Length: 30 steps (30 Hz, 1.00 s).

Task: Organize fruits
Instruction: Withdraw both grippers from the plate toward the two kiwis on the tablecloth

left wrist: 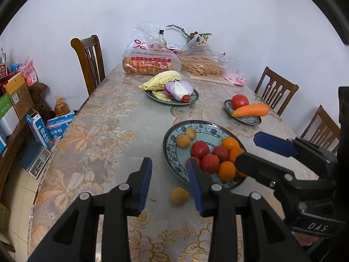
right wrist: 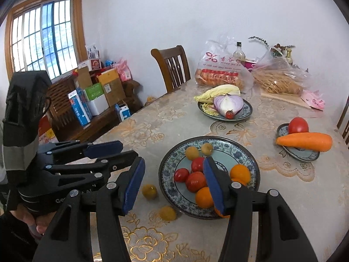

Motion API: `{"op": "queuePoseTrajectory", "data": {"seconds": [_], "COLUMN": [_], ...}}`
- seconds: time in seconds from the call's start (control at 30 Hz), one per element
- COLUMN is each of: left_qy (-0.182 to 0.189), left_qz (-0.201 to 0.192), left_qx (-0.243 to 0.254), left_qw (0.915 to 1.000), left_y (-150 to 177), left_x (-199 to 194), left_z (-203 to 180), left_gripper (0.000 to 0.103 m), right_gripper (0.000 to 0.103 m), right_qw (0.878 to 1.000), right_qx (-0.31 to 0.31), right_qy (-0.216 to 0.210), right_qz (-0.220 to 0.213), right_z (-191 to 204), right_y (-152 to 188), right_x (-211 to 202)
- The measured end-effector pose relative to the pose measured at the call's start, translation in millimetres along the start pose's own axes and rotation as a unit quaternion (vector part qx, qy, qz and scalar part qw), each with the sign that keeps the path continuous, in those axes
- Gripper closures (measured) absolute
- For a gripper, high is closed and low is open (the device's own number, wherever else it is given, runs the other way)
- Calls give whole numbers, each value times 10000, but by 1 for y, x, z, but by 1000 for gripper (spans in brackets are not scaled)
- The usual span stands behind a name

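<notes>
With both jaws spread and empty, the loose longan [left wrist: 179, 195] at lower centre should be straddled squarely, pinched gently.

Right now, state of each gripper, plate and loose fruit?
left gripper: open, empty
right gripper: open, empty
big plate: holds tomatoes, oranges, two small yellow fruits
loose yellow fruits: two on table, outside plate
onion: cut in half
small plate: tomato and carrot on it
</notes>
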<state>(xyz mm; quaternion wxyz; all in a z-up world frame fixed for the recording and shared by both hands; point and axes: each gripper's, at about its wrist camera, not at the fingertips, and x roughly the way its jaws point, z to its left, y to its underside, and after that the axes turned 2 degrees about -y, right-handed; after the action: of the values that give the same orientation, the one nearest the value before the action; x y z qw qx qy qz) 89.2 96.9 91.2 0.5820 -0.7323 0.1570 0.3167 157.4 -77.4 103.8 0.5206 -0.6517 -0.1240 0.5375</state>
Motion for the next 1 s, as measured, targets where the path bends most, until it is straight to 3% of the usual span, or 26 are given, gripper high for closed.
{"op": "queuePoseTrajectory", "data": {"seconds": [0.2, 0.63, 0.77, 1.0], "left_qy": [-26, -218, -397, -375], "left_qz": [-125, -13, -18, 193], "left_qx": [41, 228, 209, 65], "left_qw": [9999, 9995, 9990, 9991], "left_y": [4, 29, 42, 67], "left_x": [-15, -25, -28, -23], "left_z": [-3, -17, -16, -7], "left_gripper": [65, 65, 65, 65], "right_gripper": [46, 46, 46, 46], "right_qw": [9998, 9998, 9996, 9980], "right_qx": [-132, -23, 284, 533], "right_qy": [2, -54, -55, 75], "right_qz": [-138, -186, -29, 322], "right_z": [11, 19, 11, 8], "right_y": [1, 23, 35, 57], "right_x": [-15, -29, -17, -5]}}
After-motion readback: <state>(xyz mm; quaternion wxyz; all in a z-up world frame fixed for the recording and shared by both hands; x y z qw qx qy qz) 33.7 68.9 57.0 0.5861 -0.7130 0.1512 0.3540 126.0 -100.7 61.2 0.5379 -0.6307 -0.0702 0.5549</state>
